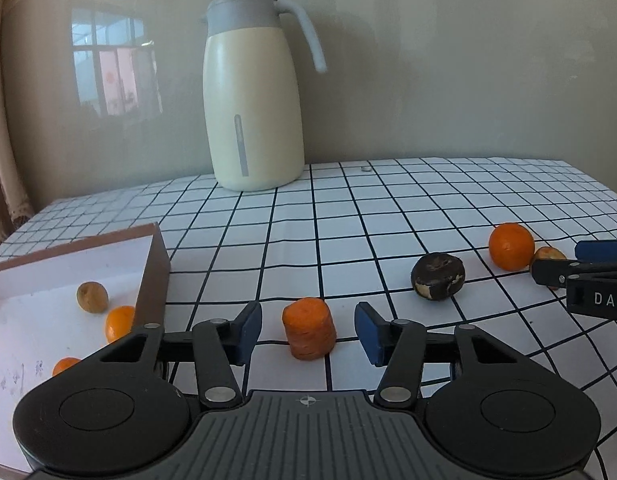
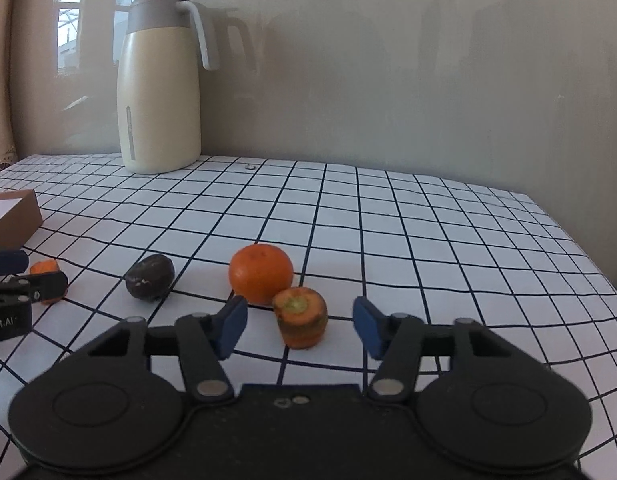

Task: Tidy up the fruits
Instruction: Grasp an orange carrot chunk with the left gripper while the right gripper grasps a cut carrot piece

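My left gripper [image 1: 308,332] is open, its blue pads on either side of an upright carrot chunk [image 1: 309,329] on the checked cloth. My right gripper [image 2: 299,326] is open around a second carrot chunk [image 2: 301,317] with a greenish top. Behind that chunk sits a tangerine [image 2: 261,273], which also shows in the left wrist view [image 1: 511,246]. A dark brown round fruit [image 1: 438,275] lies between the grippers and also shows in the right wrist view [image 2: 150,277]. A brown box [image 1: 154,272] at the left holds a small brown fruit [image 1: 92,297] and small oranges [image 1: 119,322].
A cream thermos jug [image 1: 252,96] with a grey lid stands at the back by the wall. A small metal cap [image 1: 366,168] lies on the cloth near it. The table edge [image 2: 580,240] runs along the right. The right gripper's fingers [image 1: 580,268] reach in from the right.
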`<state>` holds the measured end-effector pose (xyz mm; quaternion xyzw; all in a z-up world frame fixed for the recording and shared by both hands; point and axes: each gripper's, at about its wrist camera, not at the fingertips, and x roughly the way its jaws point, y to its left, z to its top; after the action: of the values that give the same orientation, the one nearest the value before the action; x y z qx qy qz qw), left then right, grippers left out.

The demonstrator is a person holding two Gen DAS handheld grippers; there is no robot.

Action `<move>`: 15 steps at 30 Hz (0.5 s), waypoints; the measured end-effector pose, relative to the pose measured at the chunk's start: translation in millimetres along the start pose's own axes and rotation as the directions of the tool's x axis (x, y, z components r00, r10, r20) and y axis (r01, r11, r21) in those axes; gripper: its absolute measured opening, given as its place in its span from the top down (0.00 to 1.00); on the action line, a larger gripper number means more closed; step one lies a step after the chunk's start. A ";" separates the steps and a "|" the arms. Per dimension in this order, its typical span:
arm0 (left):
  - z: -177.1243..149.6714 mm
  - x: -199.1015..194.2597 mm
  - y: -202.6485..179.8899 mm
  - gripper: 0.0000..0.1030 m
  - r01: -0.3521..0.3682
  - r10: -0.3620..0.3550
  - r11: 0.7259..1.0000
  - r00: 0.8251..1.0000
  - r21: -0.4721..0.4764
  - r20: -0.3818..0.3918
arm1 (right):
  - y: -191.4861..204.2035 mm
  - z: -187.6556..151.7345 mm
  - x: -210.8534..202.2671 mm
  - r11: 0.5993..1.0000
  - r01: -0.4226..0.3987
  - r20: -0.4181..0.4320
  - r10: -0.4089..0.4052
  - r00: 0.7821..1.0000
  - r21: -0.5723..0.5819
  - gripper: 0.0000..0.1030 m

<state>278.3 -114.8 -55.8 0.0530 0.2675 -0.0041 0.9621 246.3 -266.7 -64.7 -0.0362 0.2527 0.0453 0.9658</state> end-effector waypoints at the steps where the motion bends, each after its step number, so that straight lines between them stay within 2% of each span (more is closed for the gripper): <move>1: -0.2 1.0 0.1 0.49 0.001 -0.001 1.000 1.000 -0.004 -0.006 | -0.5 0.4 0.7 1.000 0.000 -0.004 0.000 1.000 -0.001 0.55; 7: 1.8 6.2 -0.4 0.51 0.007 -0.007 1.000 1.000 -0.005 -0.030 | 0.0 1.8 8.0 1.000 -0.008 -0.034 0.008 0.999 0.002 0.66; 15: 3.6 10.2 1.1 0.52 0.004 -0.005 1.000 0.999 -0.013 -0.049 | 0.8 3.2 15.2 1.000 -0.010 -0.065 0.010 0.998 -0.003 0.70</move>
<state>289.0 -113.9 -57.8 0.0462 0.2912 -0.0030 0.9556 261.0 -264.5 -69.5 -0.0379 0.2841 0.0491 0.9568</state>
